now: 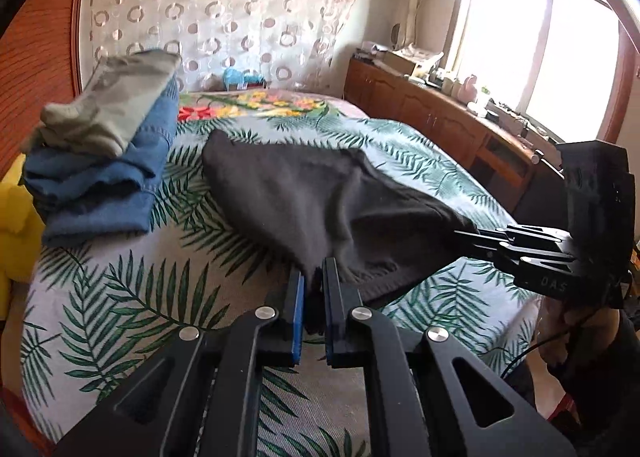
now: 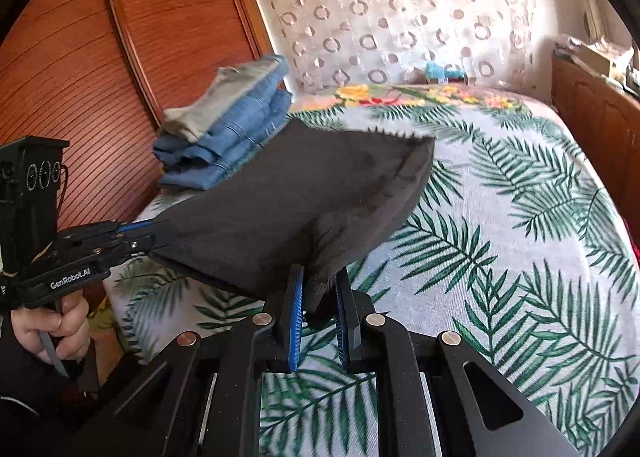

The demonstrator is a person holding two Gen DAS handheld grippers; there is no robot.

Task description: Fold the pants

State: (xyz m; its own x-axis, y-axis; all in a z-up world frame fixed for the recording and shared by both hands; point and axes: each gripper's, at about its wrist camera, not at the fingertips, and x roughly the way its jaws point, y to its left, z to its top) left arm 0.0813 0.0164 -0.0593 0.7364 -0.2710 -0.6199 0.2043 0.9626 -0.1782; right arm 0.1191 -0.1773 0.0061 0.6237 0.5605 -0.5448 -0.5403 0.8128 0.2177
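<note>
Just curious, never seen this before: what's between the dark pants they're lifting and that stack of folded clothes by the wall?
Only bare palm-leaf bedspread separates the dark pants from the folded stack, clearest in the left wrist view.

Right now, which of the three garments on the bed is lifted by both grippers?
The dark grey pants, pinched by the left gripper and right gripper. The khaki and blue denim garments lie stacked, untouched.
</note>
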